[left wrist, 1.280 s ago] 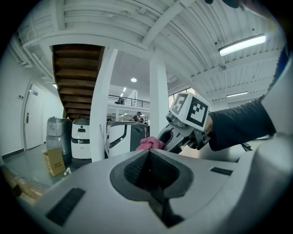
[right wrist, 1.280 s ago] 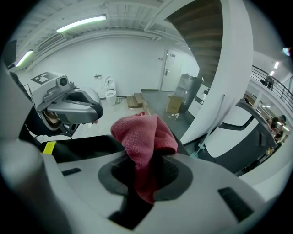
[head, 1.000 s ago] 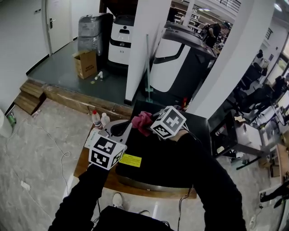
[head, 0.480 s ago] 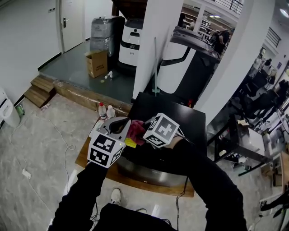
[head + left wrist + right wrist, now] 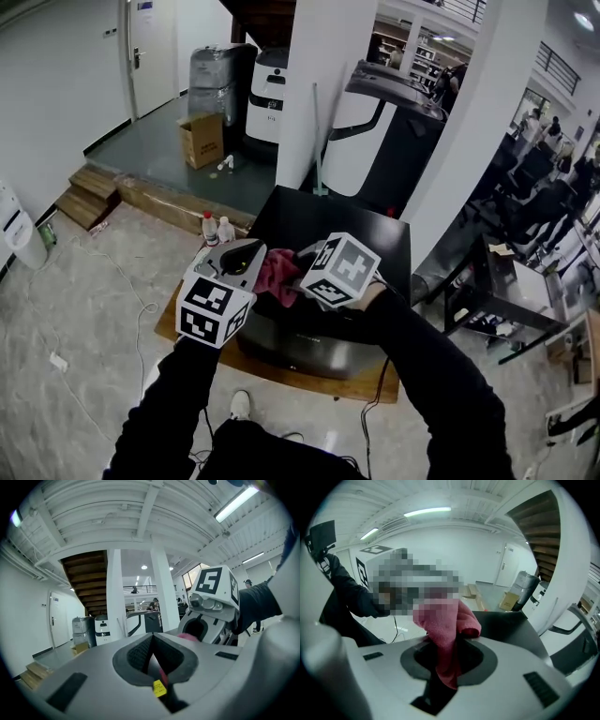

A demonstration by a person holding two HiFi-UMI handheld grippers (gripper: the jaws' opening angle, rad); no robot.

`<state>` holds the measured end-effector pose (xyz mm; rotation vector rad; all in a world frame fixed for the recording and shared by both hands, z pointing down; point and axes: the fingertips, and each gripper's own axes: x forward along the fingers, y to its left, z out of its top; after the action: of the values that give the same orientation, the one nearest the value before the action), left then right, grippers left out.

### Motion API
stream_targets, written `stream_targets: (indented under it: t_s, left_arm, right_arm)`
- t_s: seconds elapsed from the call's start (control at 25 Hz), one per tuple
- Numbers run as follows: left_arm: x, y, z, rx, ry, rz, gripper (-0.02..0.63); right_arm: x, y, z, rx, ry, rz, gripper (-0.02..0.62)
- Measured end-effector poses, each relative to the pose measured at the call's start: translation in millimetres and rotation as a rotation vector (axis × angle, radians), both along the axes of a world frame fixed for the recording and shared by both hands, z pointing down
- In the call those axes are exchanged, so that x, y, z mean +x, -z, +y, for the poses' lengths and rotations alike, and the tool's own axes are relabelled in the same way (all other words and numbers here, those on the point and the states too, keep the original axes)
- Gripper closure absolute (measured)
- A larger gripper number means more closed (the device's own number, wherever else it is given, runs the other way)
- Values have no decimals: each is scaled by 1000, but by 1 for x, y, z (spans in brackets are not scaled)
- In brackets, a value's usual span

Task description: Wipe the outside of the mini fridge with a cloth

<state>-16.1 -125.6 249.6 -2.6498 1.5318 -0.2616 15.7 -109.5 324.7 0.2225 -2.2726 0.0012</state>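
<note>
Right gripper (image 5: 449,660) pinches cloth (image 5: 446,620) over fridge (image 5: 349,223) top, near-left corner. Left gripper (image 5: 151,640) jaws pressed together, empty. Suggest: press wad flat, even pressure, overlapping strokes, then sides.

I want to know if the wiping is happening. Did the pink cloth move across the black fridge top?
Yes. The pink fluffy cloth, pinched in the right gripper, has slid across the top of the black mini fridge toward its front edge.
</note>
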Motion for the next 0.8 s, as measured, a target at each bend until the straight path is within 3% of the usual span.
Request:
stream_targets:
  t_s: [0.2,0.4,0.8]
  left_arm:
    - [38,30,-1,40,-33,11,600]
    - [81,55,-19,59,-90,82,600]
    - [166,37,-93,-12,-210,128,600]
  right_arm:
    - [69,56,-22,76,-104,-55,505]
    - [126,88,-64,171,-213,-11,505]
    - [223,44,-175,191,-362,194,503]
